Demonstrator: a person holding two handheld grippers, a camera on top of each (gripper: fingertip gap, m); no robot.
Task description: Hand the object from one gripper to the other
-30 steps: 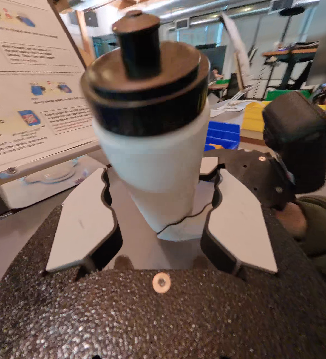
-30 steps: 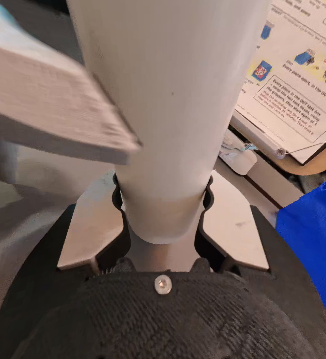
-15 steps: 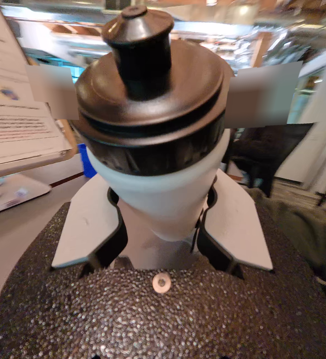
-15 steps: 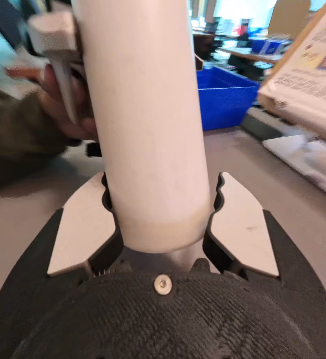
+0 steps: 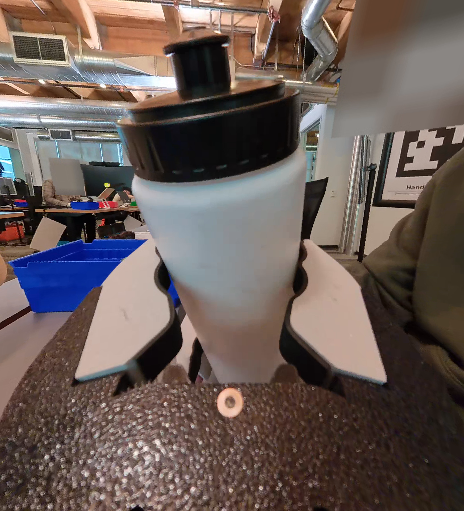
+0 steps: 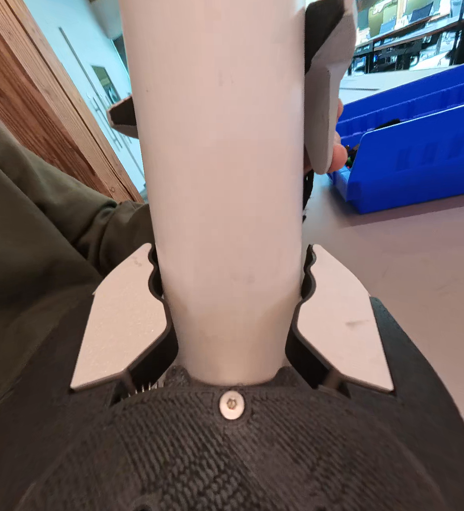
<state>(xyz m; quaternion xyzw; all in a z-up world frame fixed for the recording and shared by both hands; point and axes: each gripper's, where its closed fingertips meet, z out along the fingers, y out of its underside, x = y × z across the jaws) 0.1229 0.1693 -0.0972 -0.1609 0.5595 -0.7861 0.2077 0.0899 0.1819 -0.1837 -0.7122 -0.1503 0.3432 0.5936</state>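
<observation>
Item: white bottle [image 5: 225, 249] with black cap [image 5: 208, 138], held off the desk [image 6: 391, 262], long axis upright along both views' centre.

Your left hand-held gripper [image 5: 229, 279]: fingers clamped on the upper body, just below the cap.

Your right hand-held gripper [image 6: 230, 279]: fingers closed against the lower body; base seated deep at lower centre.

Both grip one bottle, left above right; judged mid-handover, one must release

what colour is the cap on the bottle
Black. The cap tops the white bottle, clearest in the left wrist view.
</observation>
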